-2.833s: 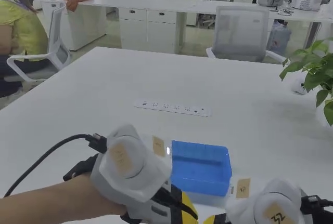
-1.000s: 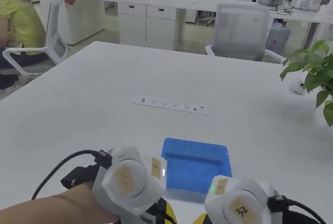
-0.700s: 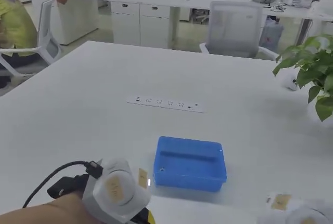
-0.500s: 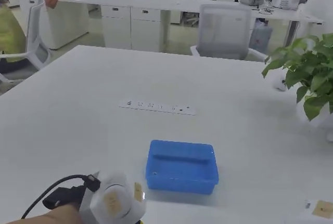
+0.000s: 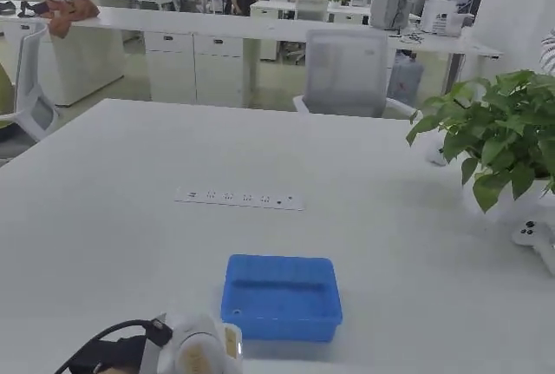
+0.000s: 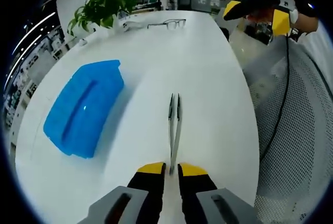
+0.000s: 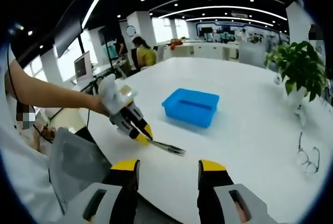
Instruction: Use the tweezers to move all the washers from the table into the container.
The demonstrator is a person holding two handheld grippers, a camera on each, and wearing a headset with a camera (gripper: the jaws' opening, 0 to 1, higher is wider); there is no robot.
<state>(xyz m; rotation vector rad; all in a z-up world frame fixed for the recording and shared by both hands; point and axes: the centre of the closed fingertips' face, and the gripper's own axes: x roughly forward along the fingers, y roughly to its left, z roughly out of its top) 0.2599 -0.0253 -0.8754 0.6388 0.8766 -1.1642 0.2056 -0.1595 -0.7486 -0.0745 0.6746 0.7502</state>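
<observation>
Two grippers worked at a white table [image 6: 208, 73]. The left gripper [image 6: 171, 168] had its jaws clamped on the rear end of the tweezers [image 6: 174, 125], which pointed out low over the tabletop, near the blue container [image 6: 83, 109]. The tweezers' arms lay almost together with a thin gap between them, and nothing could be seen at the tips. The right gripper [image 7: 169, 166] hung off the table's near edge, jaws wide apart and empty.

At this range the washers were too small to tell. A dark speck [image 5: 236, 311] in the container's near-left corner, seen in the head view, may have been one.

Such washers were likely light, thin, hard and slick, and would lie flat on the smooth top. The surest hold looked to be across the rim, with one tip through the hole and the other outside. The pinch would need to be gentle, since springy tweezers squeezed too hard could flick a washer away.
</observation>
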